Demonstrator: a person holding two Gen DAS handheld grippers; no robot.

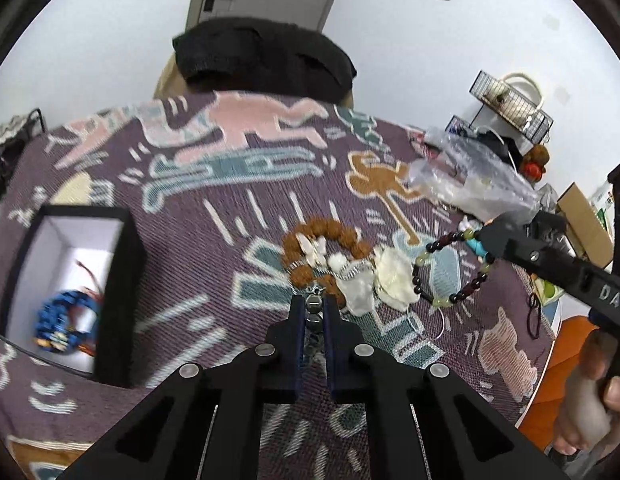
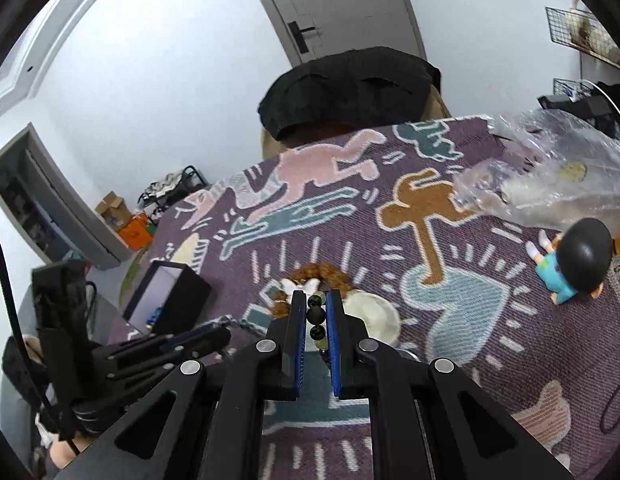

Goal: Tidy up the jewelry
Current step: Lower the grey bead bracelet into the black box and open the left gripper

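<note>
My left gripper [image 1: 313, 305] is shut on a grey bead strand [image 1: 313, 315], just above the patterned cloth. Ahead of it lie a brown bead bracelet [image 1: 342, 236] and white shell pieces [image 1: 392, 276]. My right gripper [image 2: 315, 303] is shut on a dark red and pale green bead bracelet [image 1: 454, 270], lifted at the right of the pile; its beads [image 2: 316, 316] show between the fingers. A black box with a white lining [image 1: 118, 272] stands at the left and holds a blue bracelet [image 1: 62, 320]. The box also shows in the right wrist view [image 2: 178, 300].
A crumpled clear plastic bag [image 1: 474, 176] lies at the cloth's right edge. A small figurine with a dark head [image 2: 578, 260] lies at the right. A chair draped in black [image 1: 262, 56] stands beyond the far edge. Cardboard boxes [image 1: 586, 216] and a wire rack [image 1: 510, 104] stand at the right.
</note>
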